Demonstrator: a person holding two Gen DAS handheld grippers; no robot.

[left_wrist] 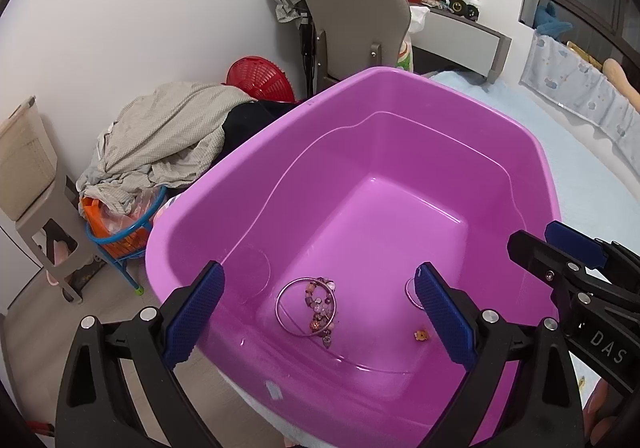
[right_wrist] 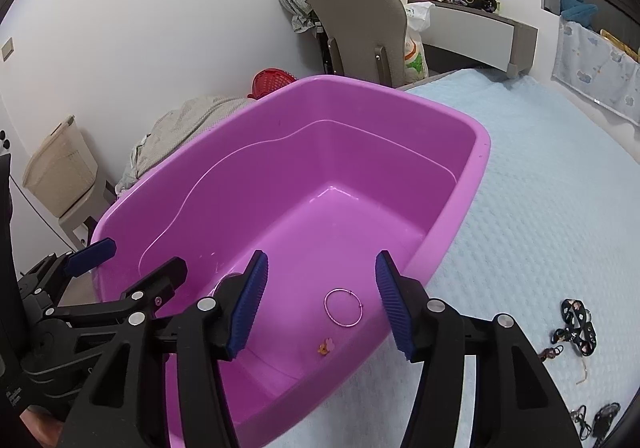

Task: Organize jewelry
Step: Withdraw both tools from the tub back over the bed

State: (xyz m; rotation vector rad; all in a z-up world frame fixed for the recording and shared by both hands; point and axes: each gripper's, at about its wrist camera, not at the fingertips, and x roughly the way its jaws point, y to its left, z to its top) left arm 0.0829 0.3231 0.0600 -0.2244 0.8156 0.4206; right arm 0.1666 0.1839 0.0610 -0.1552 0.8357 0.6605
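while both grippers hang over the pink tub [left_wrist: 400,95], more jewelry waits on the bedspread.
left wrist view: left gripper [left_wrist: 320,312] spread wide and empty above the bangle [left_wrist: 306,306] and beaded bracelet [left_wrist: 320,312] on the tub floor; dipping lower could snag the beads. right wrist view: right gripper [right_wrist: 322,304] part-open, empty, over a thin hoop [right_wrist: 343,307] and small charm [right_wrist: 326,346]; black pieces [right_wrist: 576,322] lie on the blue bedspread [right_wrist: 540,187], where fine chains could slip the pads.
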